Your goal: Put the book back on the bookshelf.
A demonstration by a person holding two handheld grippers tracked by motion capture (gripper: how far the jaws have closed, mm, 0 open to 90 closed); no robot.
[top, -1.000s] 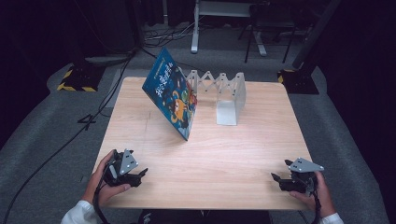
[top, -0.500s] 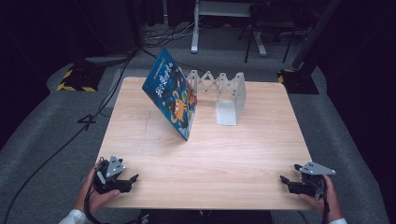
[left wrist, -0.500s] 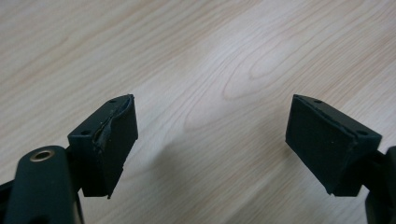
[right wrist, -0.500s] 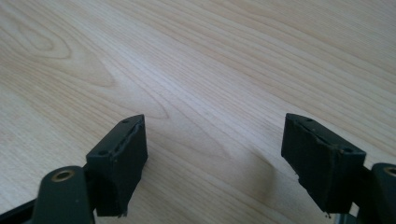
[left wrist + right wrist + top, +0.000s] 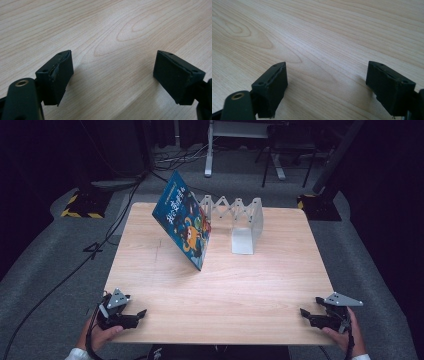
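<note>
The picture book (image 5: 186, 226) stands on its lower edge toward the far left-centre of the wooden table (image 5: 250, 290), tilted back so that its upper part leans against the left end of the white expanding book rack (image 5: 240, 220); whether it sits inside a slot or merely rests on the end plate cannot be told. The lean appears to be what keeps it from falling flat, since nothing else props it. The rack stands at the far middle of the table, its zigzag lattice closed up and its plates upright. The left gripper (image 5: 131, 316) lies at the near left corner, well apart from the book, jaws spread wide over bare wood with nothing between the pads (image 5: 60, 75). The right gripper (image 5: 311, 316) lies at the near right edge, equally distant; its jaws have just been opening and stand wide, the pads (image 5: 273, 86) empty. Judgement: both tools are parked low at the table's near edge in a rest posture, and the book is handled by neither.
</note>
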